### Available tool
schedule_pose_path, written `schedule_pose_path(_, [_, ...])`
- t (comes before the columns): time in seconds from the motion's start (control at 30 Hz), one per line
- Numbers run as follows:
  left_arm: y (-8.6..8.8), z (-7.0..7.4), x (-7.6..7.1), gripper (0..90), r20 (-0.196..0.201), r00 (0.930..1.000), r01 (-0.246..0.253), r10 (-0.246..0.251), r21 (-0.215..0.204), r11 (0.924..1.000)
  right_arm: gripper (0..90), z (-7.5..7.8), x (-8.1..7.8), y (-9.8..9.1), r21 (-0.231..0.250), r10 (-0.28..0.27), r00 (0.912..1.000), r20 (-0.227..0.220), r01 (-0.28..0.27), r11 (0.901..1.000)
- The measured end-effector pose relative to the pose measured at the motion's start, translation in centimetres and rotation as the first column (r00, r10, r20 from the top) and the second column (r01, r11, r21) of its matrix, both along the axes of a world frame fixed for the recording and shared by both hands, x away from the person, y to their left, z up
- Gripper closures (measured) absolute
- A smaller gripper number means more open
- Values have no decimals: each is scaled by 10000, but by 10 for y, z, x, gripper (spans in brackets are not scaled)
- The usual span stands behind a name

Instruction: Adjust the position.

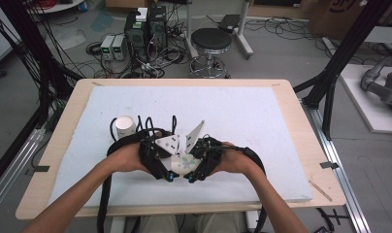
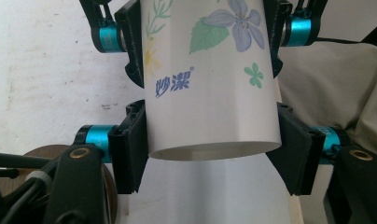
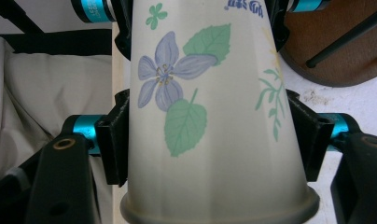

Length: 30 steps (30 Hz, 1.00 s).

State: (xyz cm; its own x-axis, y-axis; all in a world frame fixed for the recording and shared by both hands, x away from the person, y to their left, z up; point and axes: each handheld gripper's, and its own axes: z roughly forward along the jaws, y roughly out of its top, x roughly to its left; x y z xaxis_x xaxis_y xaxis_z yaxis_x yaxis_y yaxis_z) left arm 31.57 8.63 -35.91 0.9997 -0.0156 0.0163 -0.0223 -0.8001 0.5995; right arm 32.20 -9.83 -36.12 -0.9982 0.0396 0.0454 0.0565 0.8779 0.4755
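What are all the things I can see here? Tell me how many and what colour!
Flowered paper cup: one, white with blue flowers and green leaves, clamped between both claws.
Second cup: one, white, on the board's left.
Foam board: one, pale blue-white, on the table.
Table: one, light wood.
Stool: one, black, behind the table.
Left claw: one, black, shut on the flowered cup.
Right claw: one, black, shut on it too.
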Motion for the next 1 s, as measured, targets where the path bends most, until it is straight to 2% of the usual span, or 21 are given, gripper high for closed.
schedule_pose_path(0.17, [0,0,-2,354,13,10000,11,-11,34,10000,244,-1,0,0,77,146,9997,-177,-145,9999])
schedule_pose_path(0.23, [1,0,-1,355,-18,10000,-22,22,29,10000,205,-2,1,0,425,378,9992,-161,-371,9984])
schedule_pose_path(0.3, [1,0,-1,354,1,10000,-22,22,18,10000,194,-1,0,-1,433,370,9992,-141,-363,9984])
schedule_pose_path(0.37, [1,-1,-2,354,-107,9999,-133,132,-111,9998,193,-1,0,-1,449,338,9993,-131,-332,9984])
schedule_pose_path(0.4, [1,0,-1,354,-56,10000,-54,54,18,10000,189,-1,0,-1,456,293,9995,-127,-287,9985])
schedule_pose_path(0.43, [1,-1,-2,354,-174,9997,-149,147,-87,9999,183,0,1,-2,493,262,9996,-73,-258,9984])
schedule_pose_path(0.57, [1,-3,-3,355,-182,9997,-153,152,-53,9999,169,2,1,-4,644,112,9999,-33,-110,9979])
schedule_pose_path(0.67, [2,-9,-5,355,-339,9990,-282,277,-149,9995,169,6,1,-6,959,81,9999,-74,-73,9954])
schedule_pose_path(0.7, [2,-11,-5,355,-384,9989,-284,280,-90,9996,169,7,2,-7,1064,88,10000,39,-91,9943])
schedule_pose_path(0.9, [2,-17,-5,355,-408,9988,-252,253,16,9997,169,12,4,-12,1382,-4,9999,105,-11,9904])
schedule_pose_path(1.0, [2,-18,-5,355,-454,9985,-328,320,-167,9993,169,14,5,-15,1542,-61,9999,115,42,9880])
